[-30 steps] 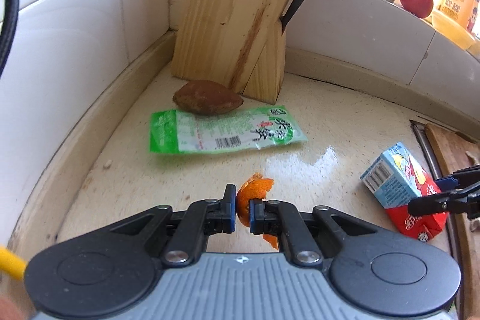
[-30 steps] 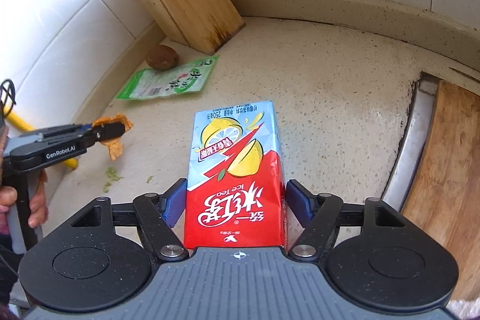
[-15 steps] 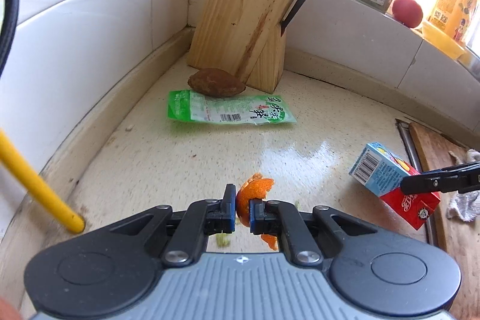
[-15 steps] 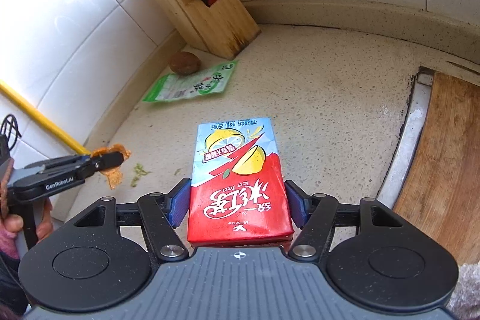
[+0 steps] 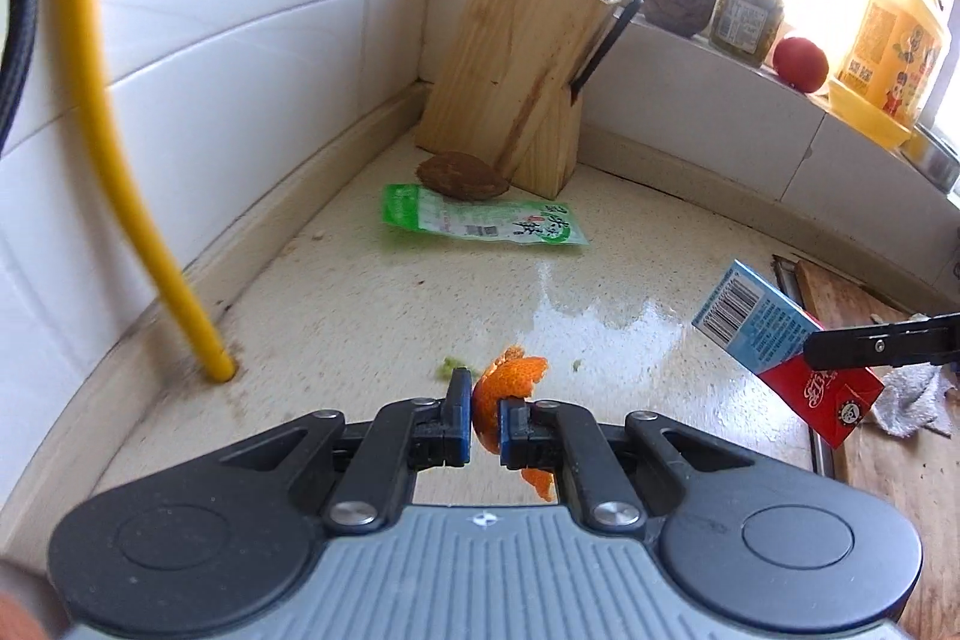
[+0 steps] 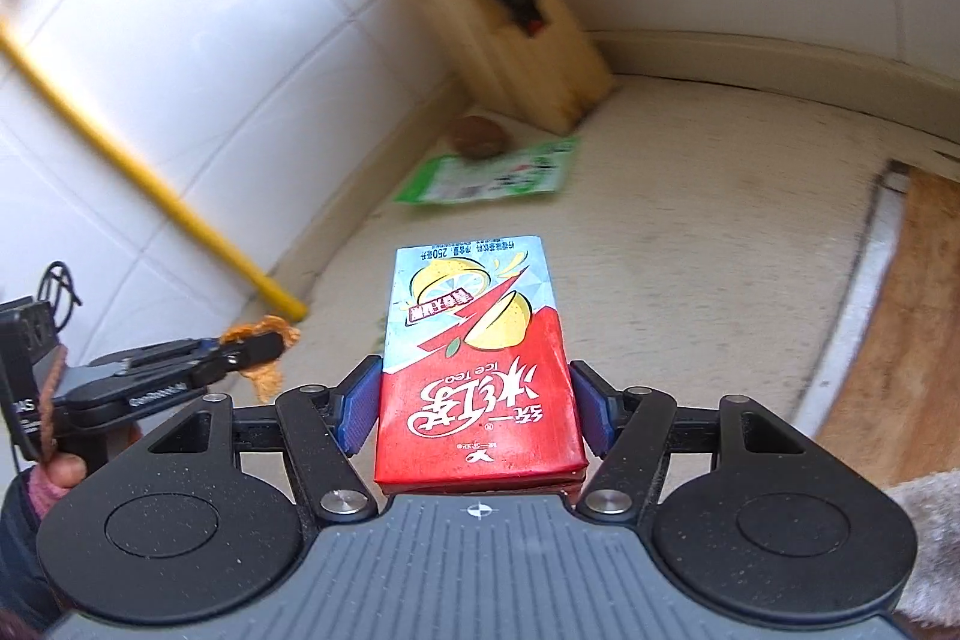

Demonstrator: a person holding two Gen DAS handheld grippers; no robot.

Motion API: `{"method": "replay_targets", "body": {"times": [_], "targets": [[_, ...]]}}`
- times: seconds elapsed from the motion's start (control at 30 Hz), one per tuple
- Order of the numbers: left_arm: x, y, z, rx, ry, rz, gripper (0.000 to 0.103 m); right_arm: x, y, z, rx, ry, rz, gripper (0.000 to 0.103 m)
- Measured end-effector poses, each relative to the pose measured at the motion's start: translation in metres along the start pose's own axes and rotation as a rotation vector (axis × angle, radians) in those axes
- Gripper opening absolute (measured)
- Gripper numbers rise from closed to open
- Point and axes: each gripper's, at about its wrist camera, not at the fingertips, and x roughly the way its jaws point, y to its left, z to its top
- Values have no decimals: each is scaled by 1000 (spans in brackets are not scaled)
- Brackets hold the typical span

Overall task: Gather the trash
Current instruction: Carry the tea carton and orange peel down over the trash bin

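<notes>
Two grippers were loaded: your left gripper [image 5: 485, 421] pinched orange peel [image 5: 510, 382], your right gripper [image 6: 477, 409] clamped the tea carton [image 6: 474, 370], above open countertop [image 5: 360, 310]; green wrapper [image 5: 480, 223] lay far, by the wall.

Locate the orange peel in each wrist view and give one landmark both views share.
Left wrist view: the orange peel sits bottom centre, clamped in the left gripper.
Right wrist view: the same peel shows at lower left, at the tip of the left gripper.
Shared landmark: the wooden knife block in the tiled corner, blurred at upper centre in the right view.
</notes>
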Motion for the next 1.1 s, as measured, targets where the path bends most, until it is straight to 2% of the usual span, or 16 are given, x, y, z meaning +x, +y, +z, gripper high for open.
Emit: {"method": "replay_targets", "body": {"times": [0.47, 0.77, 1.0, 1.1], "targets": [[-87, 23, -72, -144, -44, 177, 7, 13, 77, -30, -172, 107, 185, 71], [-127, 46, -131, -273, -28, 256, 7, 44, 126, -70, -237, 250, 299, 71], [-152, 81, -177, -362, 8, 307, 7, 84, 191, -110, -302, 382, 361, 71], [-157, 97, -194, -370, 35, 335, 7, 106, 217, -127, -319, 426, 365, 71]]}}
